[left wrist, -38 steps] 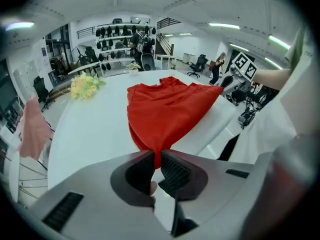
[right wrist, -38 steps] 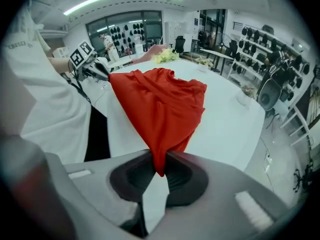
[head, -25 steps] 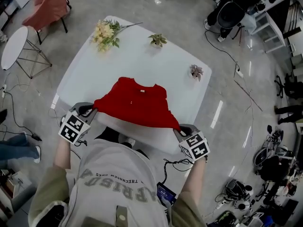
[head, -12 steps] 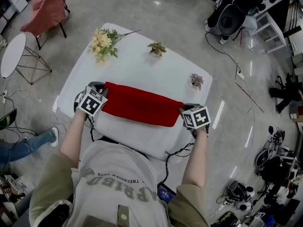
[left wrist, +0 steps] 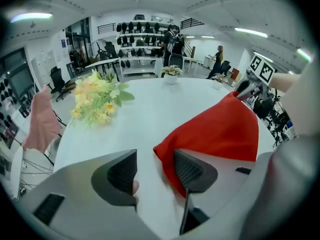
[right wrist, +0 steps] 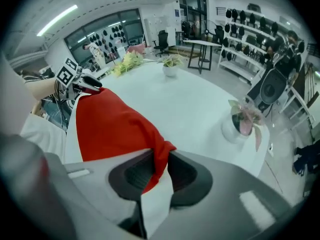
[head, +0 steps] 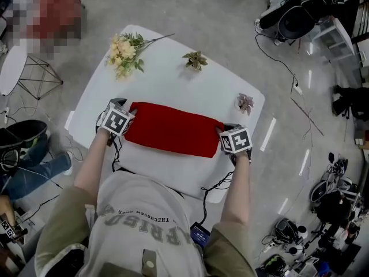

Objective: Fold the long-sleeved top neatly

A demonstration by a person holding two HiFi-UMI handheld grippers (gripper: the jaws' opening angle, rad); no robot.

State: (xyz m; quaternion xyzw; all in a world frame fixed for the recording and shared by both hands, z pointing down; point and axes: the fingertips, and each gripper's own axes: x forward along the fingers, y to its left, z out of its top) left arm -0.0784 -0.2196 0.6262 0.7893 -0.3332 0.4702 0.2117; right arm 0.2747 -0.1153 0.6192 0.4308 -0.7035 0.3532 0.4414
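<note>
The red long-sleeved top (head: 173,131) lies folded into a long narrow band across the near half of the white table (head: 173,79). My left gripper (head: 127,117) is at the band's left end. In the left gripper view its jaws (left wrist: 155,166) are opening, and the top's corner (left wrist: 220,134) lies loose beside the right-hand finger (left wrist: 192,169), gripped by neither pad. At the band's right end my right gripper (head: 223,134) is shut on the corner. In the right gripper view the red fabric (right wrist: 110,129) runs down between the pads (right wrist: 159,166).
A yellow flower bunch (head: 127,48) lies at the table's far left. A small green pot plant (head: 196,59) stands at the far edge and a pink one (head: 246,103) at the right edge. A round side table (head: 11,68) and equipment stand on the floor around.
Both grippers carried the top's near edge away from the person and down, folding it into a narrow band. The left jaws have opened and let go of the corner.
</note>
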